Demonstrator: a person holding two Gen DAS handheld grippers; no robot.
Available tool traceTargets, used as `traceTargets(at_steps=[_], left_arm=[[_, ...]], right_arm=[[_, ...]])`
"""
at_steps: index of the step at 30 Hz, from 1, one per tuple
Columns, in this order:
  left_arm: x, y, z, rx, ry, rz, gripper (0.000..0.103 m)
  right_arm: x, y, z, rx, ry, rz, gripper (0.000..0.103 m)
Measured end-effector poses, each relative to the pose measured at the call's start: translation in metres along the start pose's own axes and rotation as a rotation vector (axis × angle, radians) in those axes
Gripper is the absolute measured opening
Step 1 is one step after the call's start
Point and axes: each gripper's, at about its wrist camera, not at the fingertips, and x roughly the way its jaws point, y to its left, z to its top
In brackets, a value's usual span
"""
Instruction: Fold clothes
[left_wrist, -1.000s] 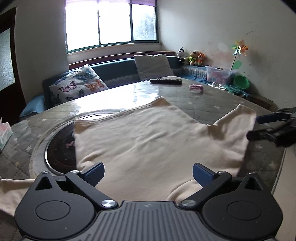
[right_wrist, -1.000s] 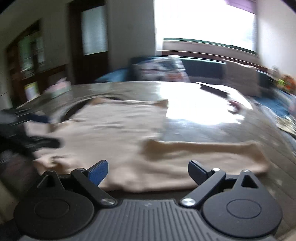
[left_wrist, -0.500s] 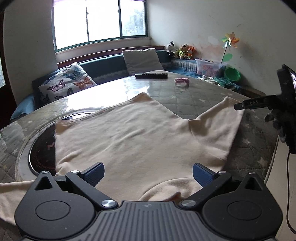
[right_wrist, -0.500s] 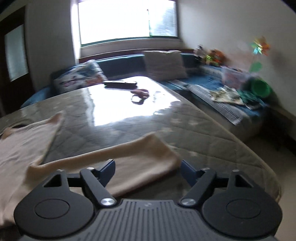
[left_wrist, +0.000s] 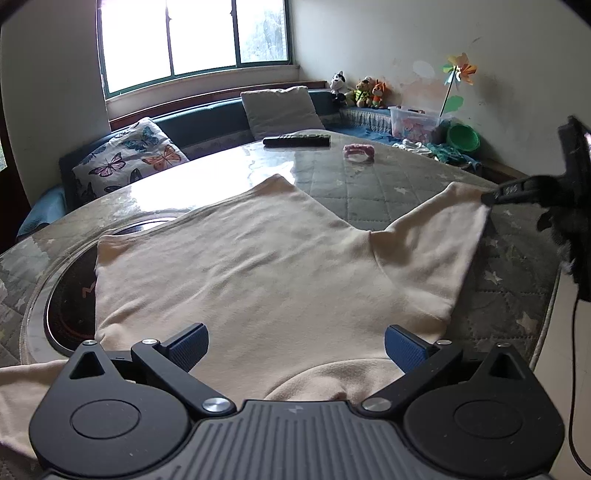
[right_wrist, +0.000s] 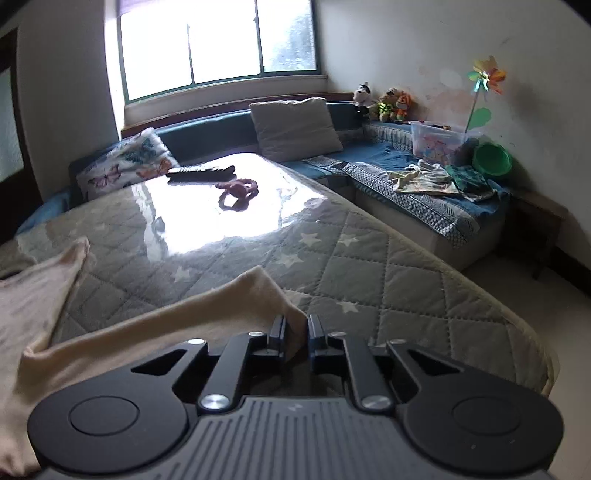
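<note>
The right fingers are pinched on the shirt's sleeve end. The left fingers are spread above the shirt on the table.

I see a black remote on the glossy quilted table, a pink band near it. Behind sit a butterfly cushion, a grey pillow, 3 plush toys, a pinwheel and a green bowl.
</note>
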Motion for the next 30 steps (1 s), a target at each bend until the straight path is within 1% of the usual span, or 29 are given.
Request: traceTargets(at_steps=[4, 6, 10, 14, 15, 19, 24, 25, 28, 30], left_arm=[[0.006, -0.004, 0.001, 0.012, 0.009, -0.006, 0.103], [0.007, -0.006, 0.001, 0.014, 0.009, -0.013, 0.103], [0.004, -0.003, -0.001, 0.002, 0.002, -0.017, 0.103], [-0.005, 0.009, -0.004, -0.026, -0.012, 0.004, 0.103], [-0.007, 0.012, -0.005, -0.034, -0.016, 0.01, 0.103], [-0.016, 0.029, -0.012, -0.072, -0.027, 0.04, 0.103], [-0.027, 0.046, -0.021, -0.115, -0.044, 0.062, 0.103], [-0.029, 0.049, -0.024, -0.123, -0.046, 0.064, 0.103], [-0.033, 0.056, -0.029, -0.139, -0.048, 0.074, 0.103], [-0.036, 0.061, -0.033, -0.15, -0.05, 0.08, 0.103]], right_arm=[[-0.017, 0.003, 0.009, 0.002, -0.048, 0.033, 0.006], [-0.031, 0.01, 0.018, -0.012, -0.086, 0.067, 0.006], [-0.053, 0.027, 0.032, -0.048, -0.134, 0.141, 0.005], [-0.08, 0.057, 0.045, -0.107, -0.193, 0.236, 0.005], [-0.089, 0.068, 0.049, -0.122, -0.207, 0.274, 0.005], [-0.114, 0.106, 0.053, -0.186, -0.248, 0.38, 0.005], [-0.131, 0.152, 0.052, -0.262, -0.26, 0.507, 0.005], [-0.134, 0.167, 0.05, -0.283, -0.258, 0.543, 0.005], [-0.136, 0.195, 0.044, -0.328, -0.24, 0.608, 0.005], [-0.135, 0.22, 0.035, -0.374, -0.213, 0.661, 0.005]])
